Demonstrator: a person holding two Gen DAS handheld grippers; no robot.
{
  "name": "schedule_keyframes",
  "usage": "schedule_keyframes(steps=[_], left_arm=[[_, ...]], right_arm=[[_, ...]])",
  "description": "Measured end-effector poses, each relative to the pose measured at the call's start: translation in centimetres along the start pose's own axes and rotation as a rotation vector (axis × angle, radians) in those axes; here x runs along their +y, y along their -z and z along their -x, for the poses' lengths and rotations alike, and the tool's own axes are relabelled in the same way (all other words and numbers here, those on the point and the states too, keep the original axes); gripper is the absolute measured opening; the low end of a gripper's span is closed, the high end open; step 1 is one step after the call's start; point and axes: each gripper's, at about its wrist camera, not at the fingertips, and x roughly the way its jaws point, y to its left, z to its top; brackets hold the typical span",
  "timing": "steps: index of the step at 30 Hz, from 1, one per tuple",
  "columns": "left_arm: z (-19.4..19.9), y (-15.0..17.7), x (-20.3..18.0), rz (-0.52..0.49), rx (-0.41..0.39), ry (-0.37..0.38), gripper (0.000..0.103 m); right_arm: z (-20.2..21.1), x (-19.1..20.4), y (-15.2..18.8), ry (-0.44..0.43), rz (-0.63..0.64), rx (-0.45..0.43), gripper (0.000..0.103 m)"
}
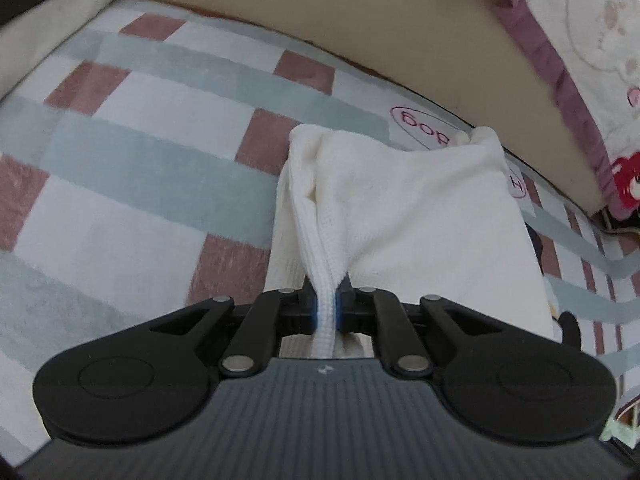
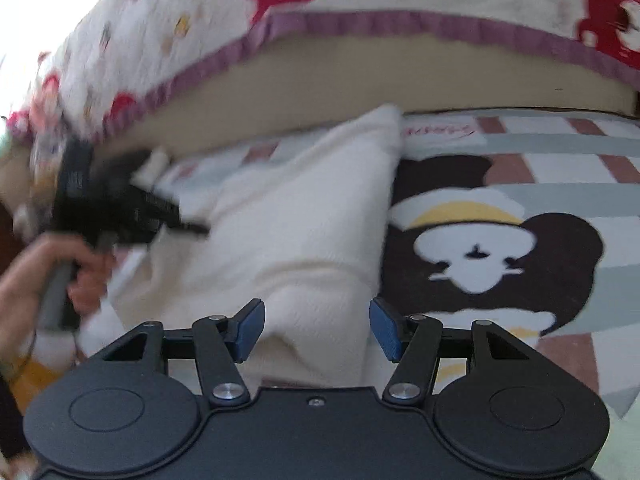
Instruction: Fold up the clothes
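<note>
left gripper (image 1: 327, 307) – pinching a bunched ribbed edge of the cream knit garment (image 1: 404, 216) | garment lying on the plush checked blanket (image 1: 132, 184) near its far edge | right gripper (image 2: 317, 330) – gaping wide, gripping nothing, hovering over the knit | right view alone showing a hand (image 2: 24, 280) and cartoon print (image 2: 476, 256)

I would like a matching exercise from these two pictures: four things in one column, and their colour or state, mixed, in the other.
Things:
1. left gripper
2. right gripper
3. knit garment
4. rug

Colour or state:
A. open, nothing between the pads
B. checked in grey, white and dusty pink
C. cream-white
D. shut on a bunched fold of cloth

Pairs: 1-D, 2-A, 3-C, 4-B
</note>
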Motion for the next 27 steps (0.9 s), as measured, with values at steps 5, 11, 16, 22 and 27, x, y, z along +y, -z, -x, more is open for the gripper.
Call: schedule_keyframes(steps=[5, 11, 16, 22, 27], left_arm=[[0.9, -0.3, -0.1, -0.028, -0.045, 0.008, 0.007], [1.0, 0.0, 0.6, -0.003, -0.036, 0.009, 0.007], [0.1, 0.4, 1.6, 0.045, -0.015, 0.041, 0.007], [2.0, 0.3, 1.2, -0.005, -0.047, -0.009, 0.011], [6.8, -0.3, -1.6, -0.167, -0.182, -0.04, 0.052]], right_arm=[[-3.6, 1.6, 1.9, 0.184, 0.141, 0.099, 0.063], [0.1, 4.6, 2.3, 0.215, 0.166, -0.078, 0.014], [-2.1, 1.2, 3.1, 0.231, -0.014, 0.071, 0.012], [-2.8, 1.3, 3.1, 0.229, -0.01, 0.147, 0.013], [-2.2, -0.7, 1.8, 0.08, -0.156, 0.193, 0.022]])
